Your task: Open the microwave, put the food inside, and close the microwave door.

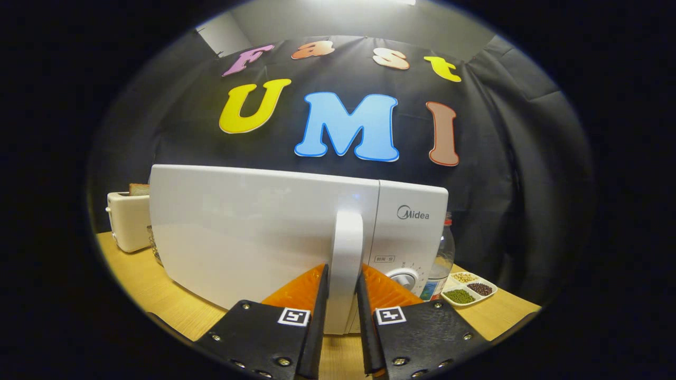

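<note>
Tool [343,279] is clamped on the microwave's handle [347,248], one finger [321,295] on each side of the vertical bar, both touching it. Microwave [253,232] sits on the tabletop [158,285], door [248,237] flush with the body, looks closed. Control panel with a dial [404,277] is right of the handle. Toaster [127,219] with a bread slice [138,189] sticking up stands left of the microwave. Right of it: a water bottle [442,258] close beside the body, then a divided dish [469,290] holding beans and grains in separate compartments.
</note>
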{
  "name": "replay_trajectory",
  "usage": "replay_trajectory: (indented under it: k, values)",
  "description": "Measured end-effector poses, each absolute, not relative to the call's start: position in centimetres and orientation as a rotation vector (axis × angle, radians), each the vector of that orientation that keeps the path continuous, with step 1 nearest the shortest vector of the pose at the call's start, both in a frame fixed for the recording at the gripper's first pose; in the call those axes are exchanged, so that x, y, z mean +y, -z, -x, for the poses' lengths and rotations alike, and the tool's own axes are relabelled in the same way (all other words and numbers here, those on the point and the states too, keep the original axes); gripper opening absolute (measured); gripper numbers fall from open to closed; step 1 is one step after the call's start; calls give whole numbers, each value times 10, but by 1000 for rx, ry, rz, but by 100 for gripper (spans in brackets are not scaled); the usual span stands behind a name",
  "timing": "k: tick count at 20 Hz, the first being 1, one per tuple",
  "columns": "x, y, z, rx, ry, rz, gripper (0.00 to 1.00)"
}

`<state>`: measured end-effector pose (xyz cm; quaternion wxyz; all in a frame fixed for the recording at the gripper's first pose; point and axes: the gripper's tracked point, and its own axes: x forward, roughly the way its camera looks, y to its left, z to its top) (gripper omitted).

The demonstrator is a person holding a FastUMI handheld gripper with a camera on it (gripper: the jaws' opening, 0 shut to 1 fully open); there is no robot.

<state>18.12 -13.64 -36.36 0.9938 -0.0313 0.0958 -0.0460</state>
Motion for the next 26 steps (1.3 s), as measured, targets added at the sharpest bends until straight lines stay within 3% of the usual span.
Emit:
replay_trajectory:
  k: [1,2,3,5,14,26]
  values:
    - [-136,362,-180,212,99,22,24]
    - [-134,363,-178,236,100,-5,24]
    - [-133,364,-183,231,98,14,15]
    - [-131,363,-183,221,75,64,10]
    - [-126,361,-166,225,-6,72,10]
    - [-69,351,-55,313,-182,36,9]
